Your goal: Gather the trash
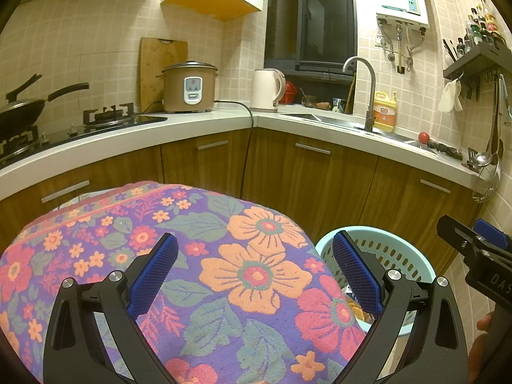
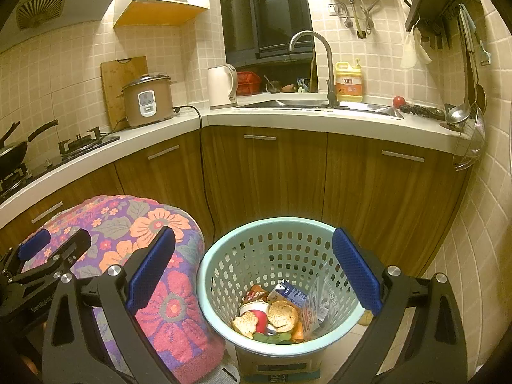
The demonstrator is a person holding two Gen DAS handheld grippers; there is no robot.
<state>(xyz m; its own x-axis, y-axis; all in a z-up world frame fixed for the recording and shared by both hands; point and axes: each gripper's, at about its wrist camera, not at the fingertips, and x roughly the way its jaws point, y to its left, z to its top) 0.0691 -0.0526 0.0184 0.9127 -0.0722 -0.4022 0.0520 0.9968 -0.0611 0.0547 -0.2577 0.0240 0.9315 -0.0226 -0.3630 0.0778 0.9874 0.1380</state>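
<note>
Above the floral cloth (image 1: 243, 275): left gripper (image 1: 256, 275), fingers spread, holding nothing.
Right gripper (image 2: 254, 275): fingers spread, empty, above basket.
Trash (image 2: 272, 316): inside the pale blue basket (image 2: 224, 249), beside the cloth.

Left gripper (image 1: 254, 275), right gripper (image 2: 254, 273): jaws wide.

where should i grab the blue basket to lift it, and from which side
Grip the basket by its rolled top rim at the near edge, coming straight down with one finger inside and one outside. It stands upright and open, and the rim is bare there; the right gripper is already open above it.
</note>
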